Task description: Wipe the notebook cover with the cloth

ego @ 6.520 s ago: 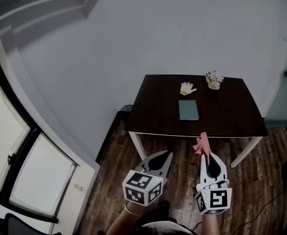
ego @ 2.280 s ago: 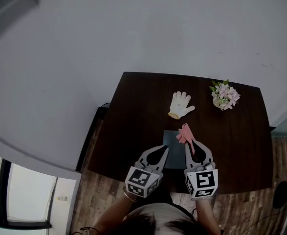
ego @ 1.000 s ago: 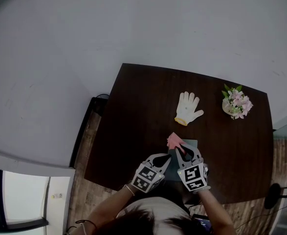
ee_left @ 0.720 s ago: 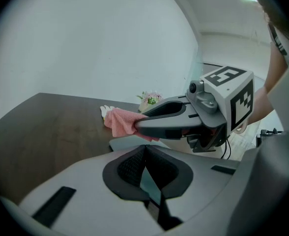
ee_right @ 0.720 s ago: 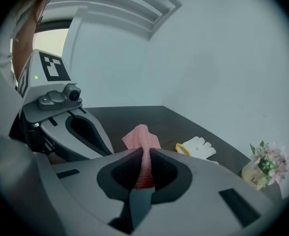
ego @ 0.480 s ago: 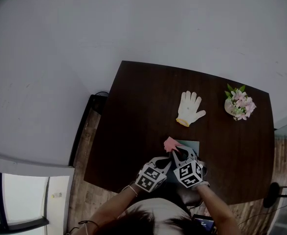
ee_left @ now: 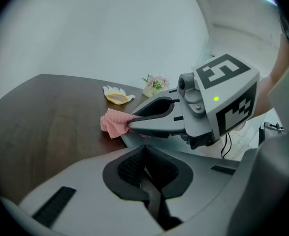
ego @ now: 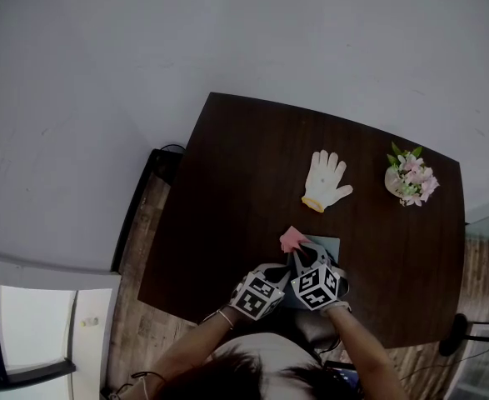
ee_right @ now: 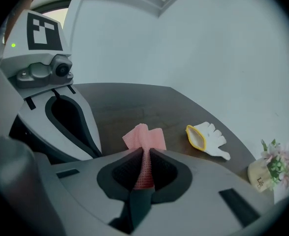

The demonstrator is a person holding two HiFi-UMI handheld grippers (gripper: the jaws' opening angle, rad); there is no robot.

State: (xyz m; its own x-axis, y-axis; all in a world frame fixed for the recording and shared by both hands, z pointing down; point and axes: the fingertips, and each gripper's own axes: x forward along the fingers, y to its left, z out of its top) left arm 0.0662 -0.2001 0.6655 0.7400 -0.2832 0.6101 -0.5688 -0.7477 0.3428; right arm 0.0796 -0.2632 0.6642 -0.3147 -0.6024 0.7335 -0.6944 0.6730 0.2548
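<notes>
My right gripper (ee_right: 145,154) is shut on a pink cloth (ee_right: 145,137), whose free end sticks out past the fingertips. In the head view the cloth (ego: 292,239) hangs at the left far corner of the teal notebook (ego: 331,245), which lies on the dark table (ego: 236,182) near its front edge. Both grippers cover most of the notebook. My left gripper (ee_left: 144,150) is shut with nothing in it and sits just left of the right gripper (ee_left: 156,117). I cannot tell whether the cloth (ee_left: 113,123) touches the cover.
A white glove (ego: 326,180) with a yellow cuff lies further back on the table. A small pot of pink flowers (ego: 411,180) stands at the far right. Wooden floor and a white wall surround the table.
I have come from across the floor up to the table. The right gripper has carried the cloth over the notebook and lowered it to its far left corner. The left gripper closed in beside it.
</notes>
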